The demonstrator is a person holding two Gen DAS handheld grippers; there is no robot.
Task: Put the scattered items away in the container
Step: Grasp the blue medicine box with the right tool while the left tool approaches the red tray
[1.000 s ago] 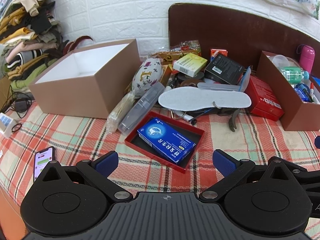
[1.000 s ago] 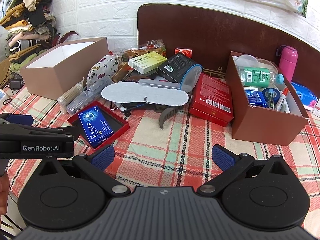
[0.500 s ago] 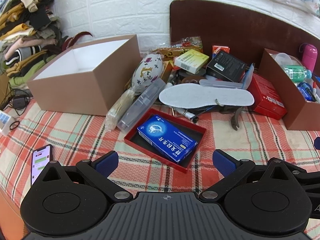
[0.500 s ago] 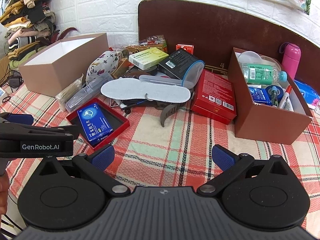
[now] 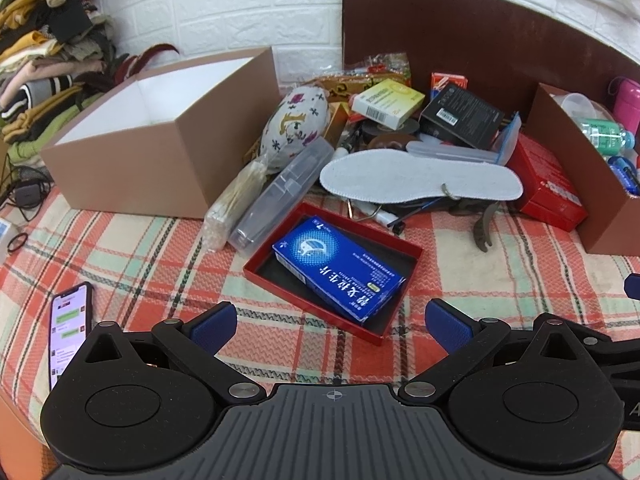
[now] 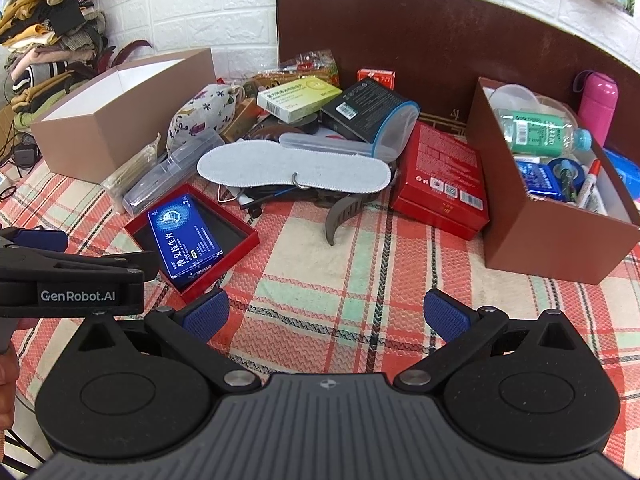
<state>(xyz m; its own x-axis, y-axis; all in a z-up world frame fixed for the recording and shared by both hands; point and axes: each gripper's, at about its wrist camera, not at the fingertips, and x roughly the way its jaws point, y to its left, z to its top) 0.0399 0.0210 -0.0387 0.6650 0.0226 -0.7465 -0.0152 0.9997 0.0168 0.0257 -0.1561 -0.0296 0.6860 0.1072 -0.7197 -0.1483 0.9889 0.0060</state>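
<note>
Left gripper (image 5: pixel 331 322): its blue-padded fingers stand wide apart and hold nothing; it hovers just in front of the shallow red tray (image 5: pixel 394 327).
Right gripper (image 6: pixel 326 307): its fingers are also spread and empty, above bare checked cloth (image 6: pixel 320 280) to the right of the red tray.
Nearest item: the blue flat medicine box (image 5: pixel 338 268) lies tilted inside the red tray, one corner leaning on the rim.
Container: the open brown cardboard box with white inside (image 5: pixel 132 168) is behind the red tray, to the left, and looks empty; the white felt insole (image 5: pixel 420 176) and the heap are behind the tray, to the right.
Advice for the step: I think the left gripper should come down over the blue box across its short width, close on the raised end, and lift straight so the light tray does not follow.
Risk: the tray rim can block one finger.
</note>
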